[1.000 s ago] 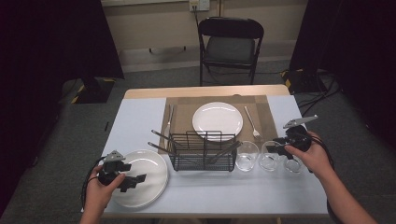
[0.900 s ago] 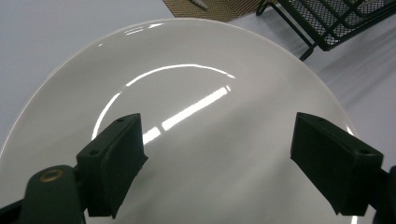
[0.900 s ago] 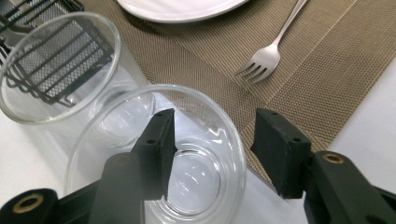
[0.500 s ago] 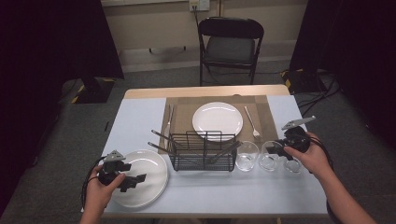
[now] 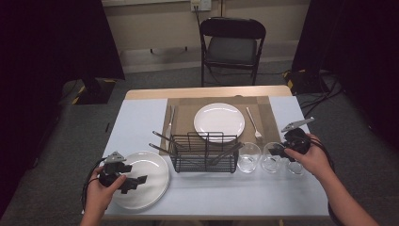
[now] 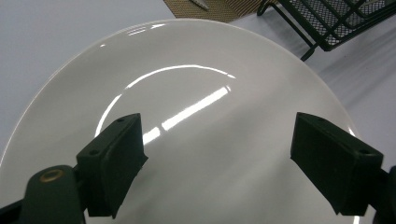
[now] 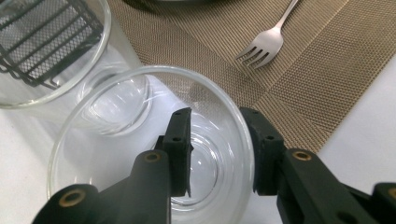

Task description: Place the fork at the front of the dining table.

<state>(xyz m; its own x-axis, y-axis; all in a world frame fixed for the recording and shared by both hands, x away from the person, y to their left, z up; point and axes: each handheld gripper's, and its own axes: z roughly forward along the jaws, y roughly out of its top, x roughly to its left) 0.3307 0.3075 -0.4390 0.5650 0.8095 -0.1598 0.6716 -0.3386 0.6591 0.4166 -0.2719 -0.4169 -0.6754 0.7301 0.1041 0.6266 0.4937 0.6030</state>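
The right gripper [image 7: 215,149] had just been closing its jaws astride the rim of a glass bowl [image 7: 140,154], one finger inside, one outside, apparently not yet pinching. The left gripper [image 6: 233,163] hovered with jaws wide over the white plate [image 6: 196,70].

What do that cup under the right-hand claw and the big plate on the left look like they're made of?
The cup looks like clear glass: the table shows through its wall. The plate looks like glazed white ceramic, with sharp light streaks on its smooth face; hard plastic can't be ruled out.
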